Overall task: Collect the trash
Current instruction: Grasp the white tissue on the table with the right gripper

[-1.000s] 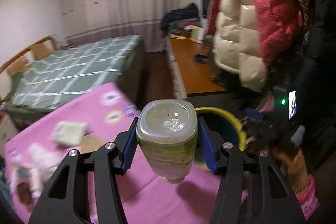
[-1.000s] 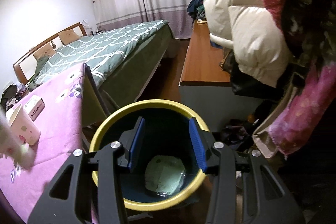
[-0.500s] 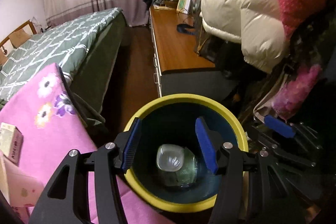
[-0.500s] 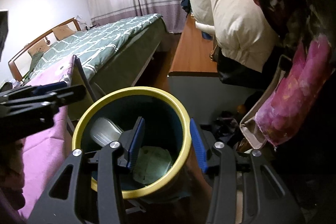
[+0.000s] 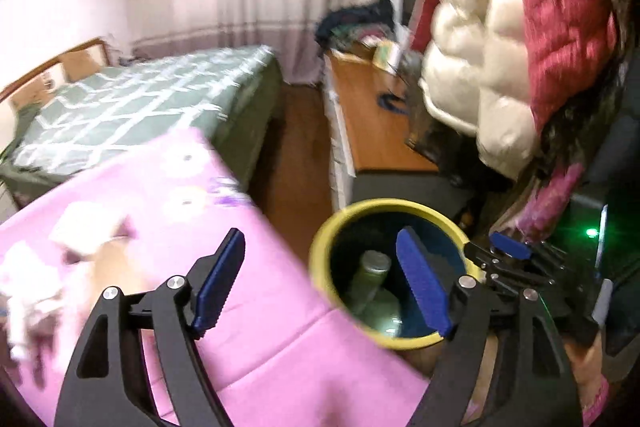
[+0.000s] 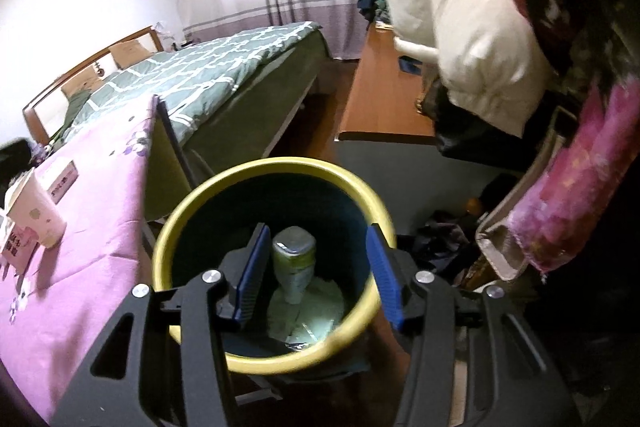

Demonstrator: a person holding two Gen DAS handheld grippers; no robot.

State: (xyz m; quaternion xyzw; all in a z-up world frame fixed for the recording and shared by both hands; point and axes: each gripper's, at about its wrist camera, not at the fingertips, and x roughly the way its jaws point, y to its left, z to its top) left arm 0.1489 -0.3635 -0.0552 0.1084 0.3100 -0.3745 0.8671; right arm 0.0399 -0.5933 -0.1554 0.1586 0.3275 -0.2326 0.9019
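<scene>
Left gripper (image 5: 320, 287) wide apart, holding nothing — above edge of pink table (image 5: 260, 339). Bottle (image 6: 294, 261) down inside yellow bin (image 6: 224, 187), leaning, on green wrapper (image 6: 308, 311). Right gripper (image 6: 316, 271) apart too — over bin mouth, bottle showing between blue pads (image 6: 252, 275).

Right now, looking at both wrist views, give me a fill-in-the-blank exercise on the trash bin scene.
1. The clear plastic bottle with a green label lies inside the round bin with the ____ rim.
2. The left gripper holds ____.
3. The white paper cup stands on the ____ tablecloth.

Missing words: yellow; nothing; pink
</scene>
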